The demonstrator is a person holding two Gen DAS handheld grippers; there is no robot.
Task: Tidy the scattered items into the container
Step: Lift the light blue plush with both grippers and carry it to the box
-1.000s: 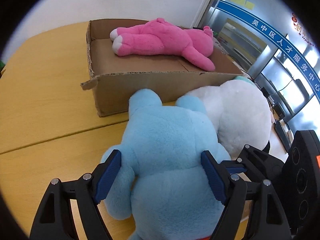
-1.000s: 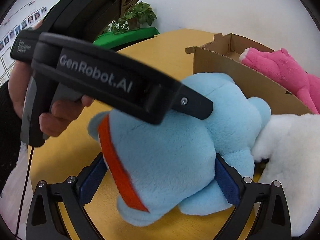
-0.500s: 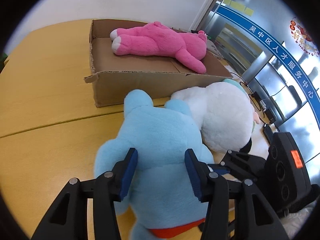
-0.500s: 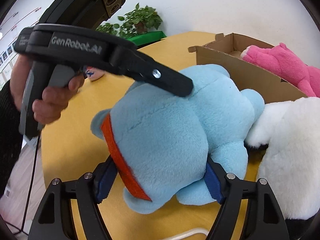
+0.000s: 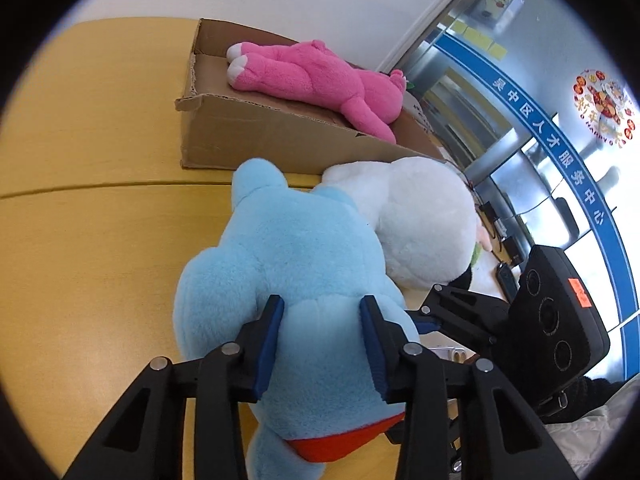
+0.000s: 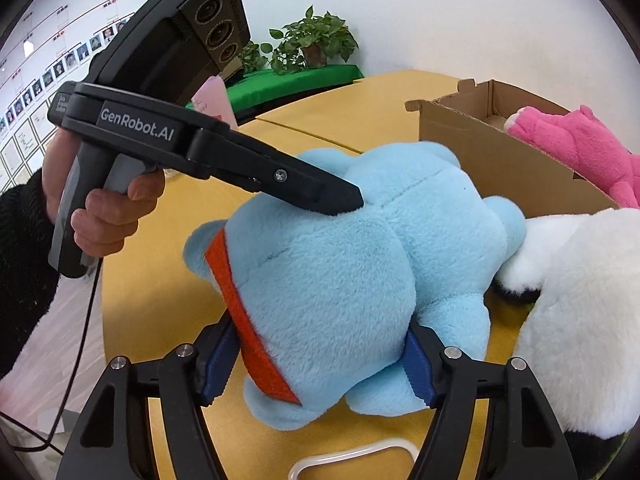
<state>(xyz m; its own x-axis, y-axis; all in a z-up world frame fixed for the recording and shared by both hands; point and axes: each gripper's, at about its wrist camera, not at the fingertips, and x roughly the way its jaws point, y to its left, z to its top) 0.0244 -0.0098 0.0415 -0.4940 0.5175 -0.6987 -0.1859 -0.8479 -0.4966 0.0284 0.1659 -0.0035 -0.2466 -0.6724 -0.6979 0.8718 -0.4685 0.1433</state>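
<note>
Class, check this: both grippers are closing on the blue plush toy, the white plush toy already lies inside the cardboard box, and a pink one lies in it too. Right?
Wrong on the white plush toy: the left wrist view shows it on the table outside the cardboard box, beside the blue plush toy. Only the pink plush toy lies inside.

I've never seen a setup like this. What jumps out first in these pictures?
A big light-blue plush toy lies on the yellow table, with both the left gripper and right gripper closing on its body. Behind it, a pink plush toy lies in the cardboard box; a white plush toy sits alongside.
</note>
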